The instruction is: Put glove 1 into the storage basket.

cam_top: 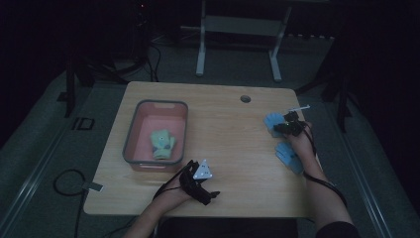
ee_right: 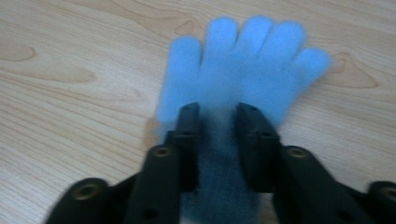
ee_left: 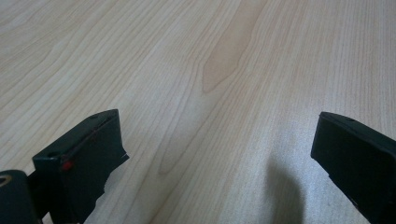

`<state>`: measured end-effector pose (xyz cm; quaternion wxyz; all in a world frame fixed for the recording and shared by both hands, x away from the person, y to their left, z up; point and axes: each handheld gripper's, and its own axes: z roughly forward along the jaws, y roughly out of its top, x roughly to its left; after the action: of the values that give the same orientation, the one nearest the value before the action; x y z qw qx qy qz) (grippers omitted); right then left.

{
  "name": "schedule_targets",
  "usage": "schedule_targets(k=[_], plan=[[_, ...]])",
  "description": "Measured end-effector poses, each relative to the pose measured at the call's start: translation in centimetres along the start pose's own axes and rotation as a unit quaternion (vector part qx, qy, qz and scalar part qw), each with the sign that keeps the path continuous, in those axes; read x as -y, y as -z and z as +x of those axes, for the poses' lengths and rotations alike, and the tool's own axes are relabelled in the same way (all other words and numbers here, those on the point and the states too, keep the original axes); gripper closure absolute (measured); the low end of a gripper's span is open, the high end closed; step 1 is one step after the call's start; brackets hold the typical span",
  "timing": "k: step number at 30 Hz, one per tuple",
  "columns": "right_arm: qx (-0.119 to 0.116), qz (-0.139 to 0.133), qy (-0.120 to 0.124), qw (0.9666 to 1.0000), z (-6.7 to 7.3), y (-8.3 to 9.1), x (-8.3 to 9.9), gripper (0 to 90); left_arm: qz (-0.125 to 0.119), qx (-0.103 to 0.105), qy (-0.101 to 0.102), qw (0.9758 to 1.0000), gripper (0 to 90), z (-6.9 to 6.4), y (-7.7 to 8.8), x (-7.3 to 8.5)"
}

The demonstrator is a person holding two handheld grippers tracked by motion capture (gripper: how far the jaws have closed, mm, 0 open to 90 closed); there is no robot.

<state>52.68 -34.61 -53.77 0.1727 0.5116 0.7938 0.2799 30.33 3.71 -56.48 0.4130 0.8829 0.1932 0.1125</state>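
1. A light wooden table (cam_top: 237, 148) is sitting in the middle of the frame, its grain running in long streaks and its corners rounded.
2. A small dark round hole (cam_top: 245, 98) is showing in the tabletop near the far edge, right of centre.
3. A white metal frame (cam_top: 200, 54) is standing on the floor at the top centre, beyond the table.
4. A black cable (cam_top: 67, 183) is lying in a loop at the lower left, ending at a small grey block (cam_top: 92, 187) just beside the table's corner.
5. Dark cables (cam_top: 148, 59) are trailing across the grey floor (cam_top: 39, 148) at the upper left.
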Motion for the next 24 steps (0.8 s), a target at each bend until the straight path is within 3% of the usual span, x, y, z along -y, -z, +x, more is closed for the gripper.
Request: schedule_targets(k=[5, 8, 16, 24], plan=[[-0.001, 0.009, -0.022, 0.9997, 0.4, 0.1, -0.4, 83.9, 0.002, 0.0, -0.005, 1.0, 2.7, -0.1, -0.1, 0.1], [-0.014, -0.002, -0.046, 0.9989, 0.7, 0.7, -0.5, 85.4, 0.003, -0.001, -0.007, 1.0, 2.7, 0.0, -0.1, 0.2], [-0.027, -0.03, -0.045, 0.9982, 2.3, 3.6, -1.3, 86.3, 0.002, -0.002, -0.007, 1.0, 2.7, 0.0, -0.1, 0.1], [-0.049, -0.059, -0.024, 0.9968, 7.5, 8.0, -0.6, 86.4, 0.0, 0.0, -0.009, 1.0, 2.7, 0.0, -0.1, 0.2]])
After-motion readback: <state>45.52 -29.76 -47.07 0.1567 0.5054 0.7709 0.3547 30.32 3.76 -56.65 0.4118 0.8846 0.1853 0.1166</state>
